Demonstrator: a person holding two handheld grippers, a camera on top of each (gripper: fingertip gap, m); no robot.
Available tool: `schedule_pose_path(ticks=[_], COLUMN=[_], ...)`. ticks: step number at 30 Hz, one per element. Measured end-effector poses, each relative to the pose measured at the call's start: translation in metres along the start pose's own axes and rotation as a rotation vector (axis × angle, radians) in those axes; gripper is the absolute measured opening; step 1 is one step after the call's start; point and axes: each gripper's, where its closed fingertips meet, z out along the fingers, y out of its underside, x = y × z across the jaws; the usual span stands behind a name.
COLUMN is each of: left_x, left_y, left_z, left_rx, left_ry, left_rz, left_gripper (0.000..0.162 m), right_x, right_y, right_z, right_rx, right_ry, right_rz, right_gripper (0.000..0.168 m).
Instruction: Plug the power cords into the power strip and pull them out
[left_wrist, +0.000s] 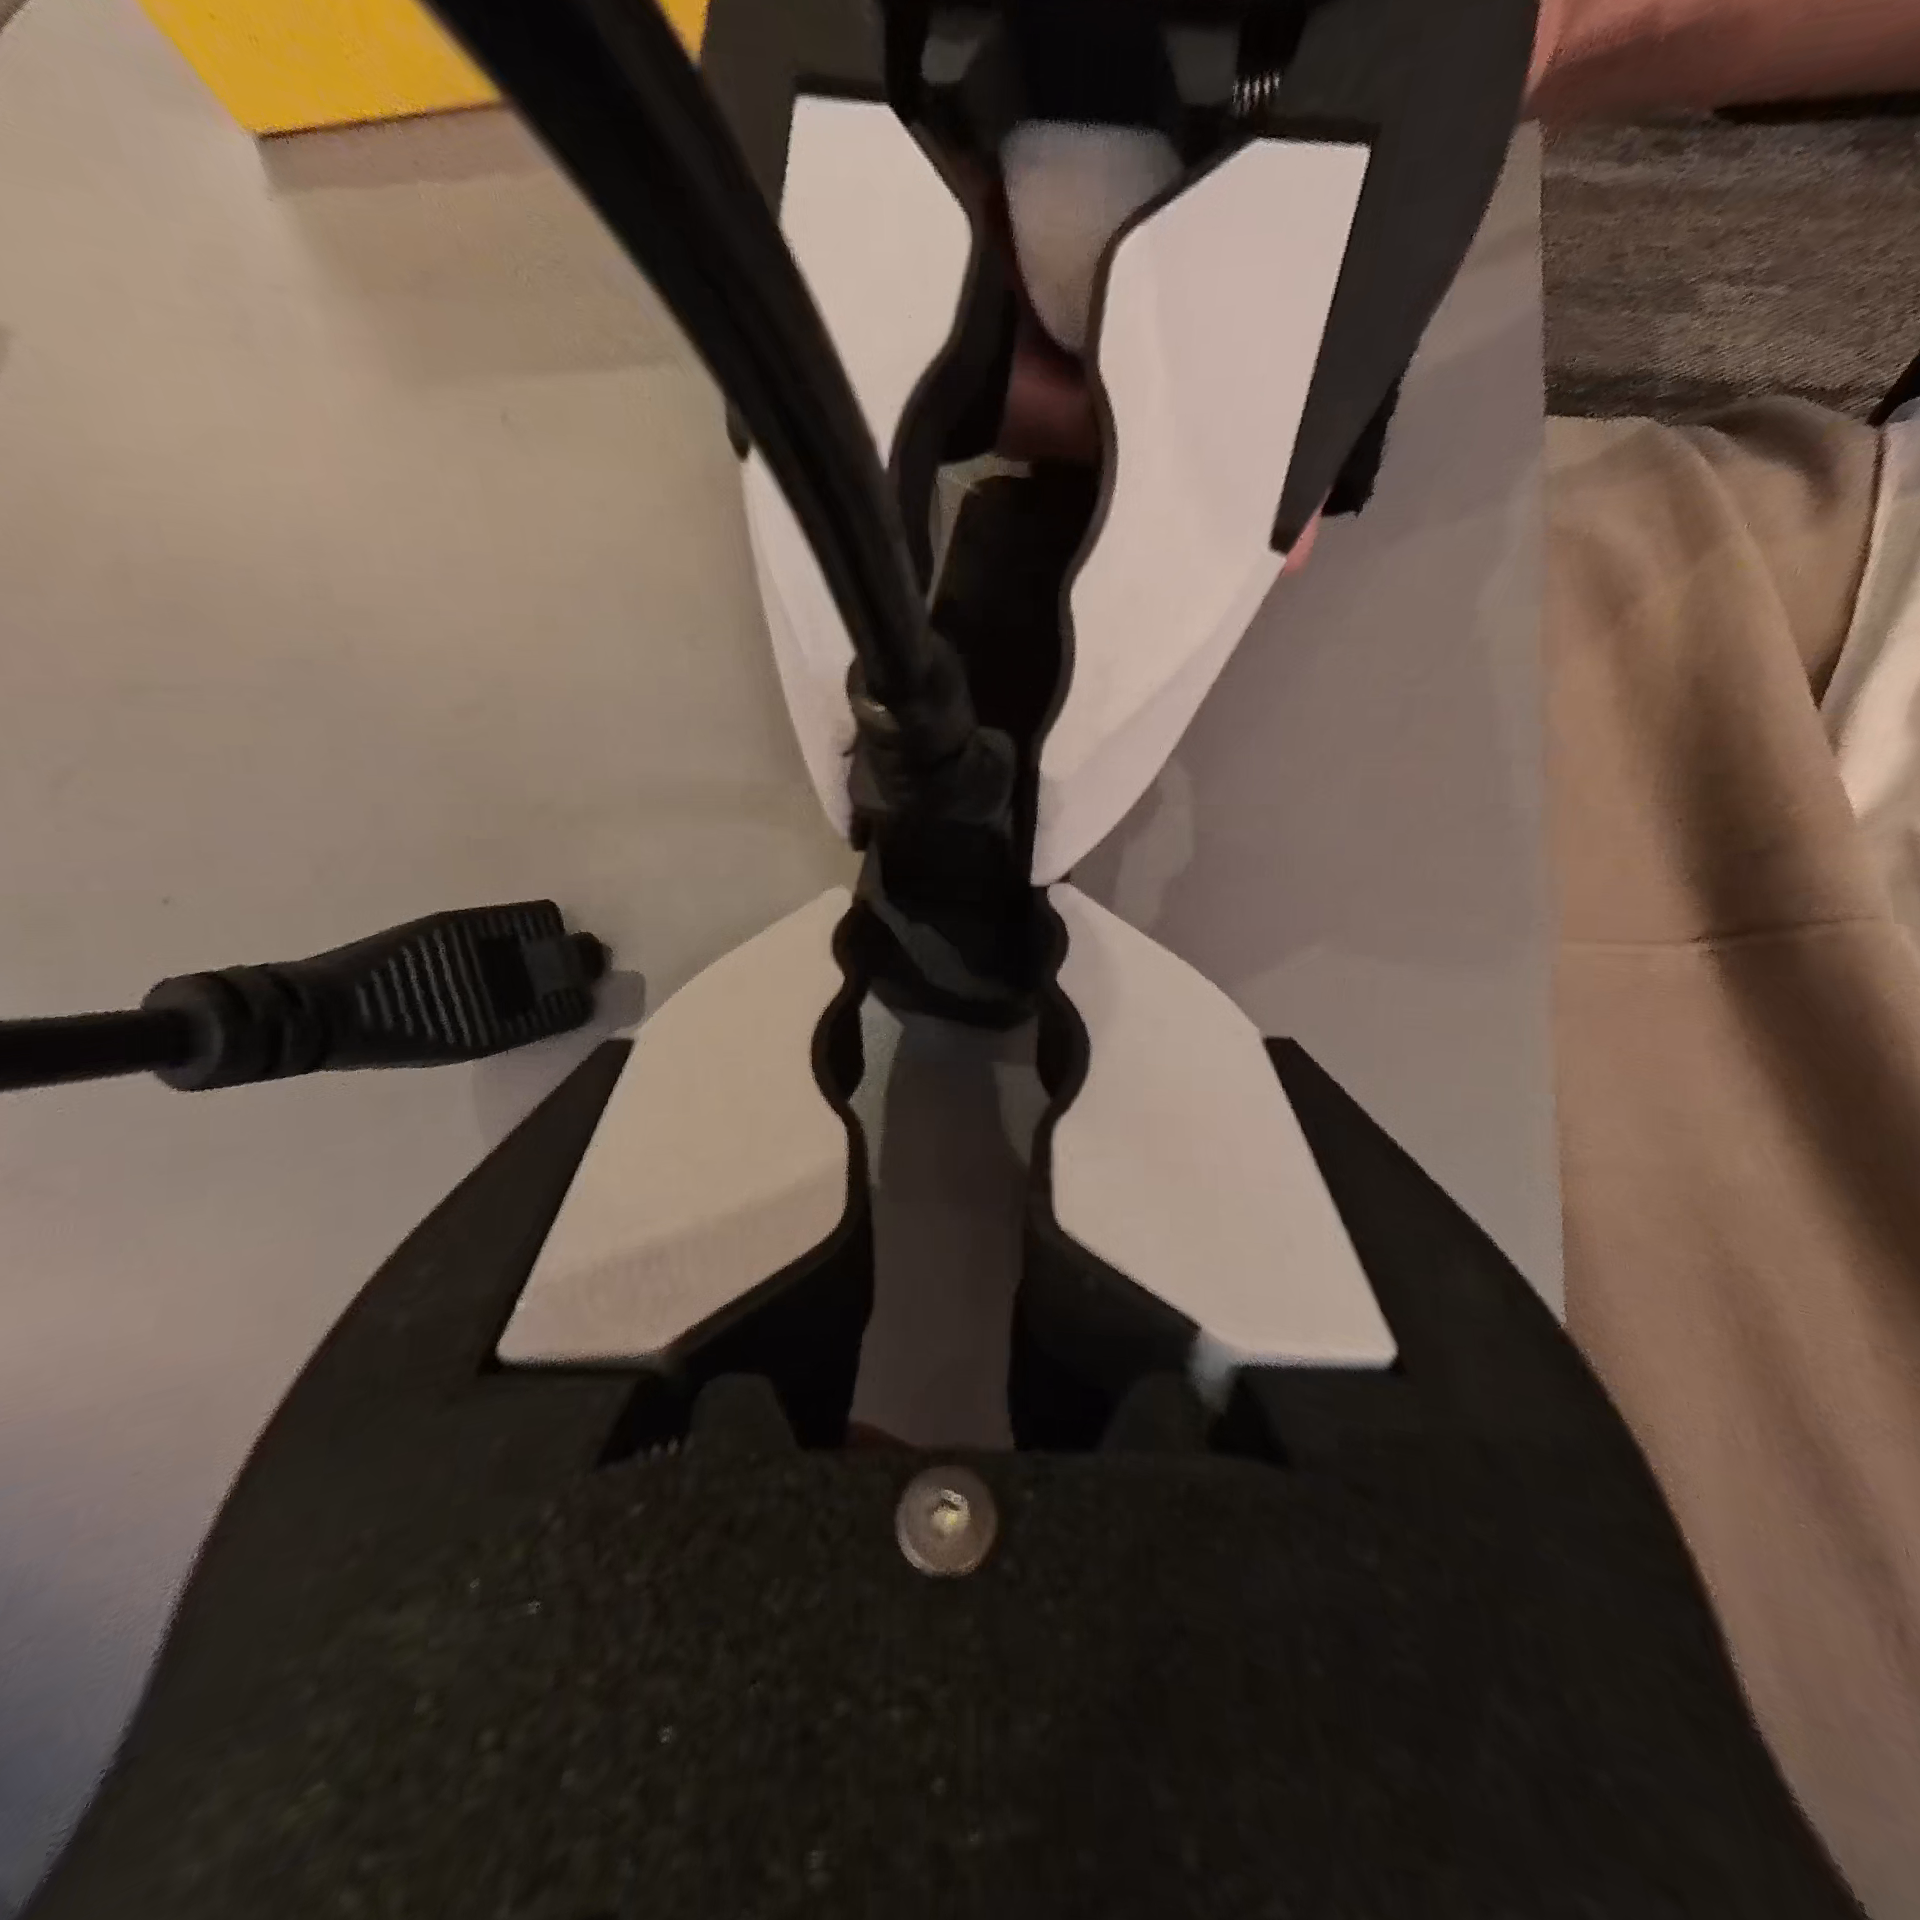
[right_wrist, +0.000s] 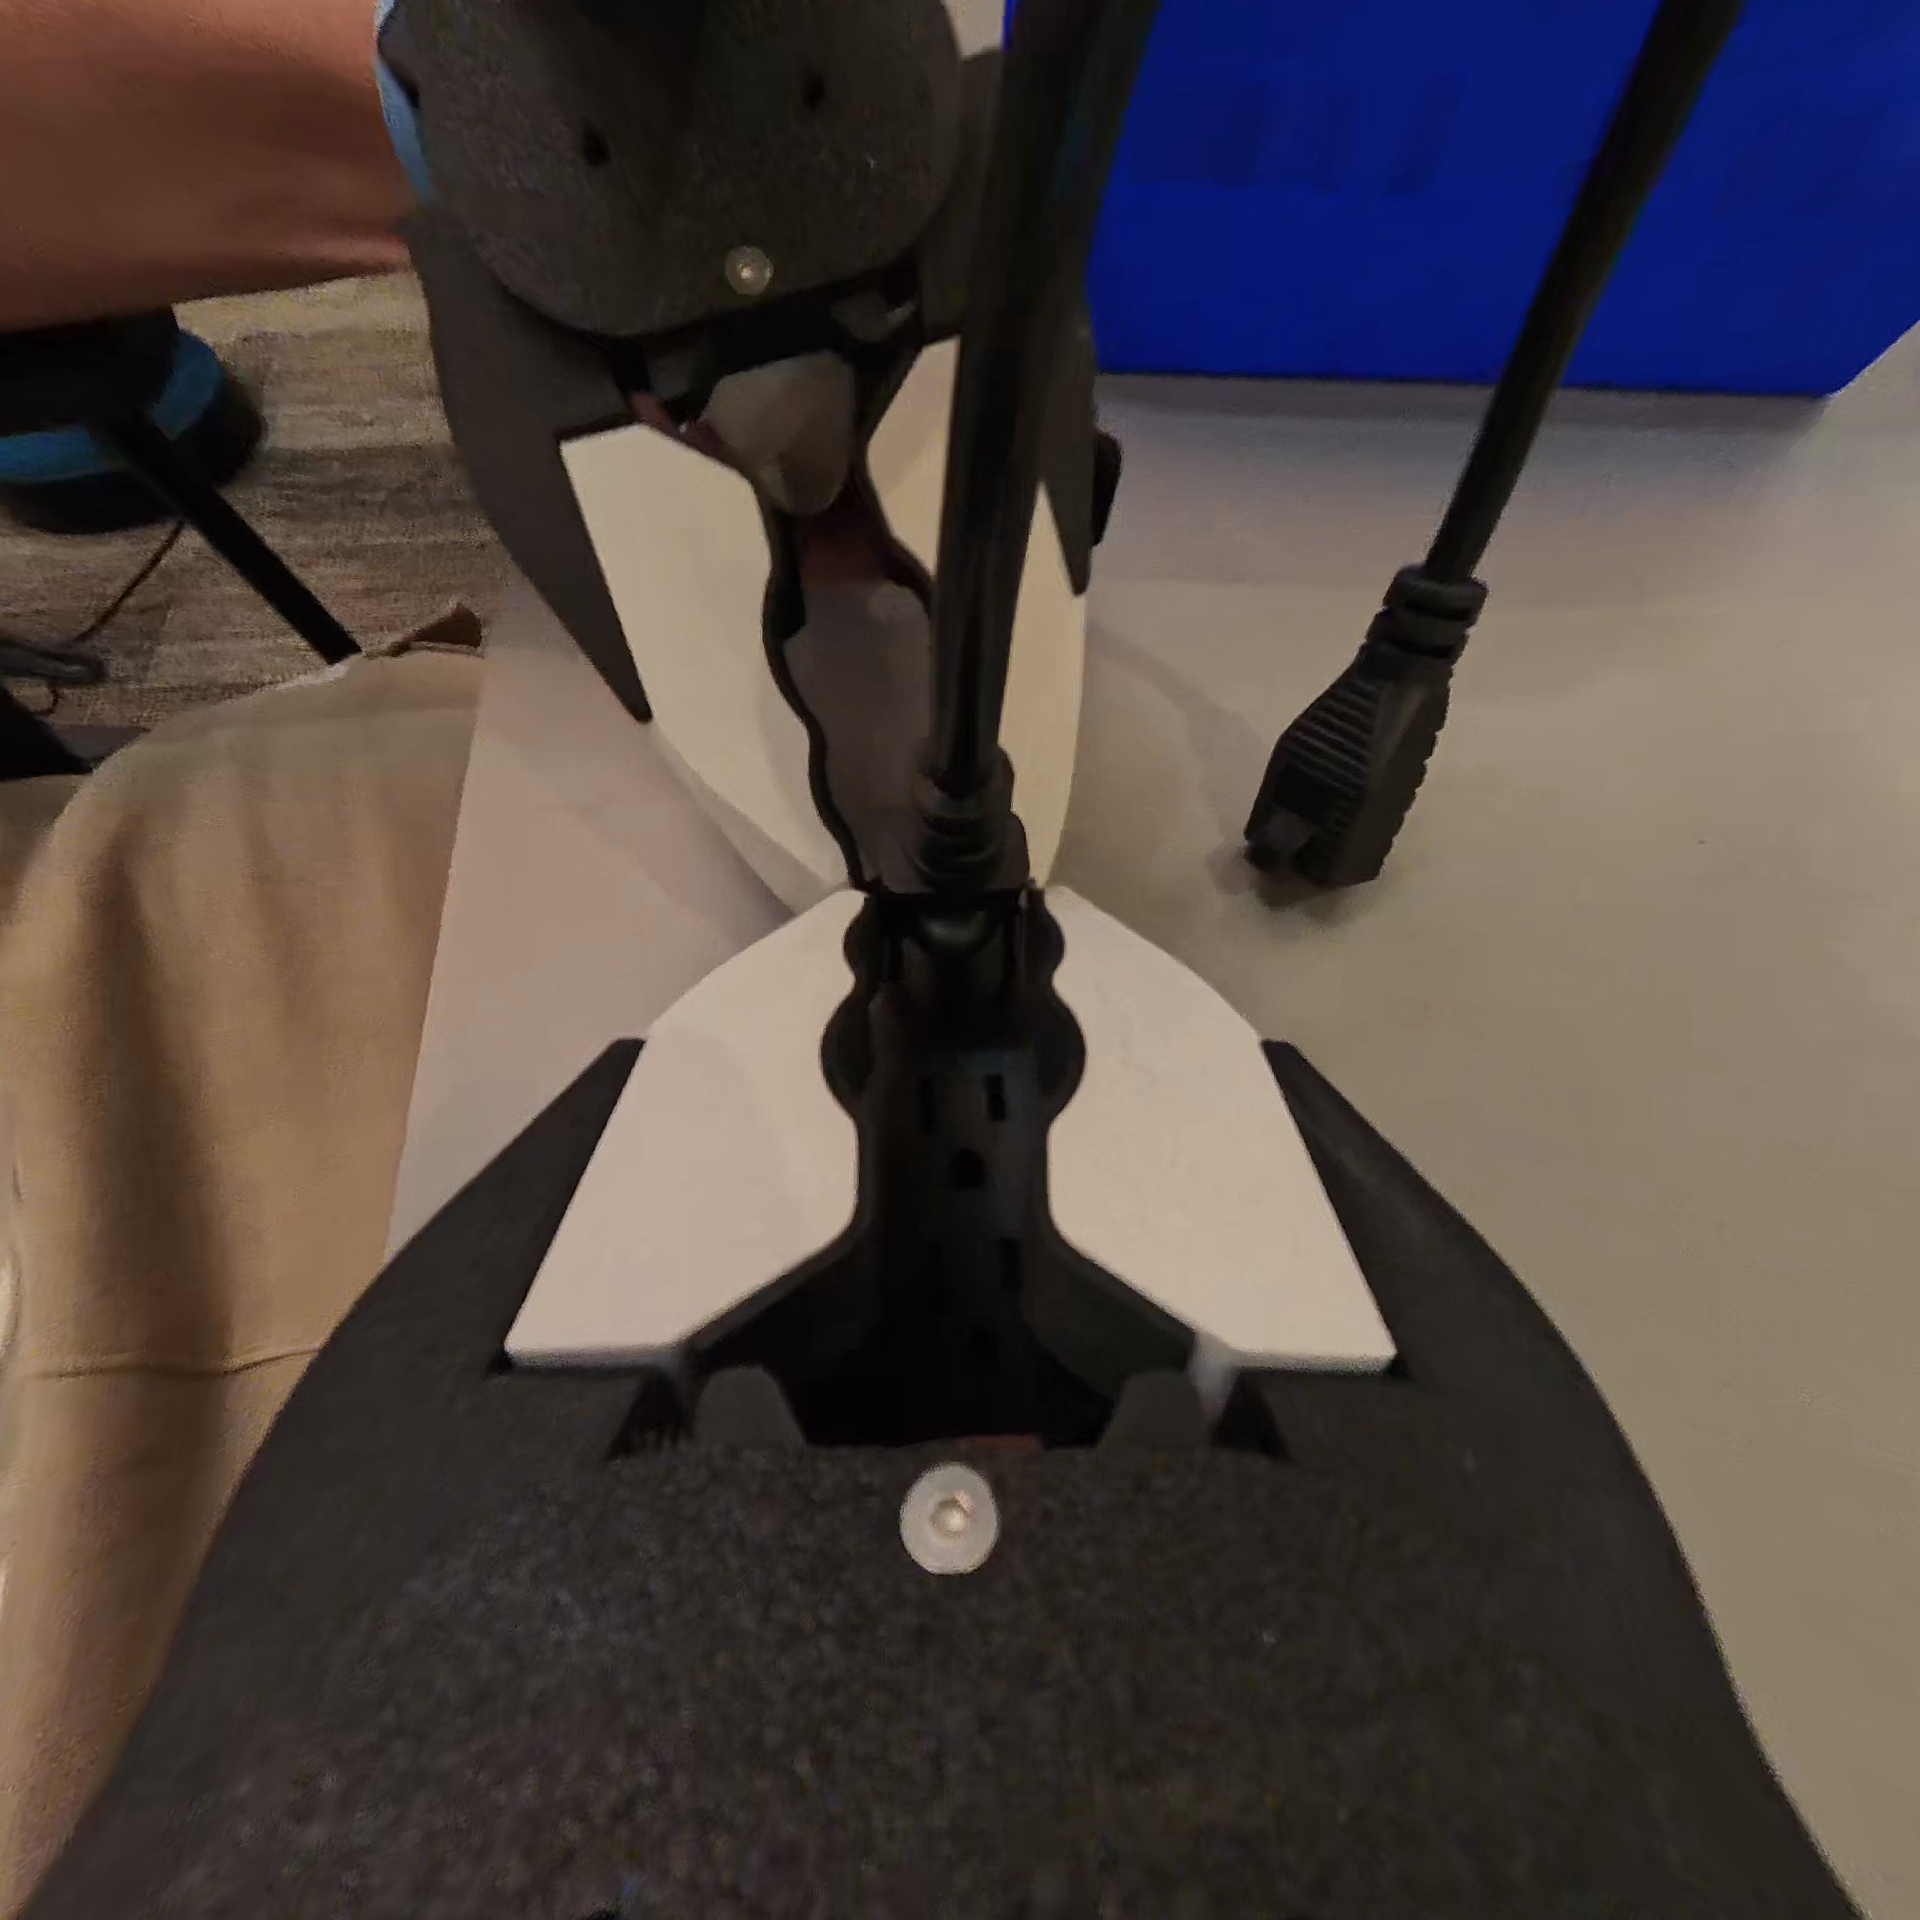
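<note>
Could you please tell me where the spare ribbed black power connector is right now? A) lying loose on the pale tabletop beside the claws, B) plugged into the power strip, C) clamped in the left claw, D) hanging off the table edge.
A: the ribbed black power connector lies on the pale tabletop, apart from the left claw, which is closed on a different black plug.

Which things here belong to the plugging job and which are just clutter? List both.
Job: power strip in the right gripper; plug in the left gripper; spare cord on the table.
Lying about: yellow sheet; blue box.
</note>
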Motion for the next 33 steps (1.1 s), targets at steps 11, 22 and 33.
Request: schedule_pose_path(ticks=[11, 22, 33], left_x=[-0.0086, -0.0074, -0.0077], left_y=[0.0045, 0.0045, 0.0032], left_z=[-0.0029, -0.0041, -0.0035], left_rx=[0.057, 0.061, 0.062], left_ry=[0.035, -0.002, 0.007], left_rz=[-0.083, -0.064, -0.068], left_gripper=[0.032, 0.031, 0.036], right_x=[0.0057, 0.0053, -0.0006], right_y=[-0.0005, 0.0029, 0.0034], right_z=[0.0072, 0.0045, 0.0030], right_rx=[-0.016, -0.019, -0.018], right_ry=[-0.010, 0.140, 0.020], right_rz=[0.114, -0.032, 0.019], right_gripper=[0.026, 0.026, 0.031])
